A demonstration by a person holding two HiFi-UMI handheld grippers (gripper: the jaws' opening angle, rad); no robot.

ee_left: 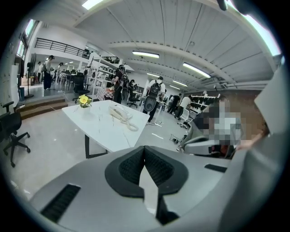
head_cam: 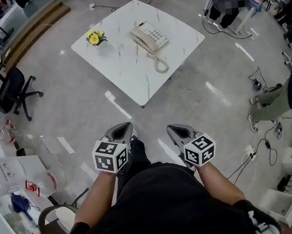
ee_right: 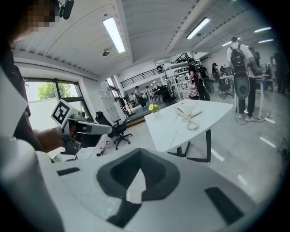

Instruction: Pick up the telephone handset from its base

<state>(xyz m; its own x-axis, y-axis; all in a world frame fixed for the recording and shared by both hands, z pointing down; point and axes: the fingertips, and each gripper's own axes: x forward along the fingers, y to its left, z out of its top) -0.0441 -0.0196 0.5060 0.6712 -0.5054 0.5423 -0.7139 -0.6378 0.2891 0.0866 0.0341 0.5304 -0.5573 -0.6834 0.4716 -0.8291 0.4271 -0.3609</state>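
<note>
Head view: a person stands on the floor well short of a white table (head_cam: 125,64), with the left gripper (head_cam: 123,126) and right gripper (head_cam: 174,128) held out side by side at waist level. The phone (head_cam: 149,37) sits near the table's middle. Its handset (head_cam: 142,40) lies in the cradle, the coiled cord (head_cam: 160,64) trails toward the person, and yellow flowers (head_cam: 95,37) stand apart at the left.

Left gripper view: the left gripper (ee_left: 144,148) has its jaws pressed together at the tips, with nothing between them. The phone (ee_left: 120,113) lies far ahead on the table (ee_left: 102,131).

Right gripper view: the right gripper (ee_right: 139,153) is likewise pressed together and empty. The phone (ee_right: 190,110) rests on the table (ee_right: 174,129) across open floor, and the other gripper (ee_right: 74,128) shows at left.

The step in hand appears to be the approach, as no tool is near the phone yet. The next move likely calls for closing the gap to the table, then spreading one gripper's jaws wide enough to straddle the handset across its middle. A clean lift would then have to keep the cord from dragging the base along.
</note>
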